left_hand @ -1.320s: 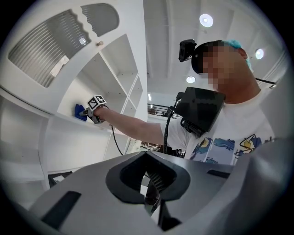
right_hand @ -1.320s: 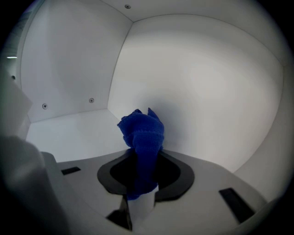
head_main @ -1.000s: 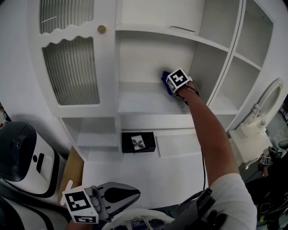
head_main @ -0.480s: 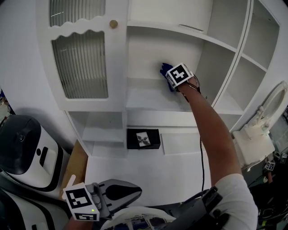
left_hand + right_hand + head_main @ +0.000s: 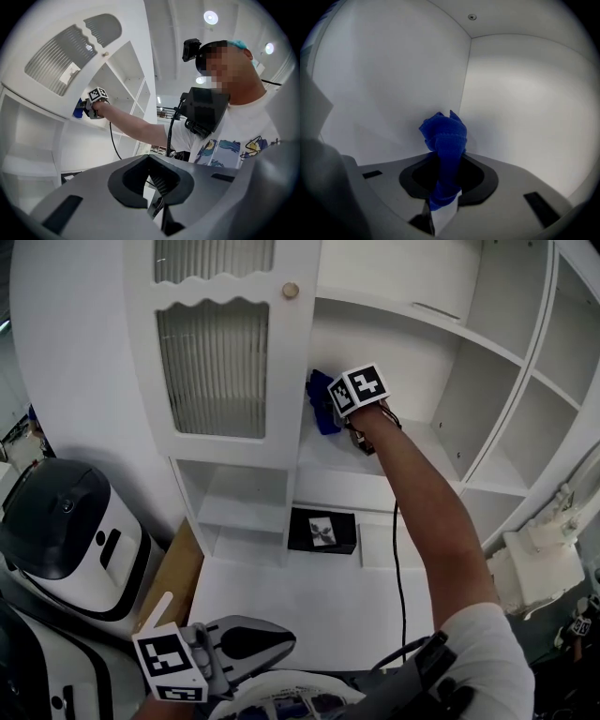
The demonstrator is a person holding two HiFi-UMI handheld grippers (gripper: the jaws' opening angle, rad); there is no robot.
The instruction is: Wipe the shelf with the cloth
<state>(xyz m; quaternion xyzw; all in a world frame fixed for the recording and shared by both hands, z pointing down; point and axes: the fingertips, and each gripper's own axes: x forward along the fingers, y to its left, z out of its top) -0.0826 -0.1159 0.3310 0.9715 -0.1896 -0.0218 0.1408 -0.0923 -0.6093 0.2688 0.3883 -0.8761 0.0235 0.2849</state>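
The right gripper (image 5: pixel 337 409) is clamped on the cloth (image 5: pixel 323 411), and the right gripper view shows the blue fabric pinched between the 2 jaws and bunched into a wad that sticks out straight ahead of them. The cloth's long axis runs along the jaws, not across them. The wad points into the shelf's (image 5: pixel 417 444) left rear corner, where the side wall meets the back wall. It sits at that seam, but whether it presses on the shelf board itself cannot be told.

From the head view, almost all the bare board lies to the right of the cloth, toward the shelf's right edge, with the glass door (image 5: pixel 214 367) just beside the cloth on the left. So the next stroke probably runs rightward out of the corner, with the wad kept down on the board.

The left gripper (image 5: pixel 246 645) hangs low near the person's body, well apart from the shelf, with its jaws together on nothing. The right arm is the only one within reach.
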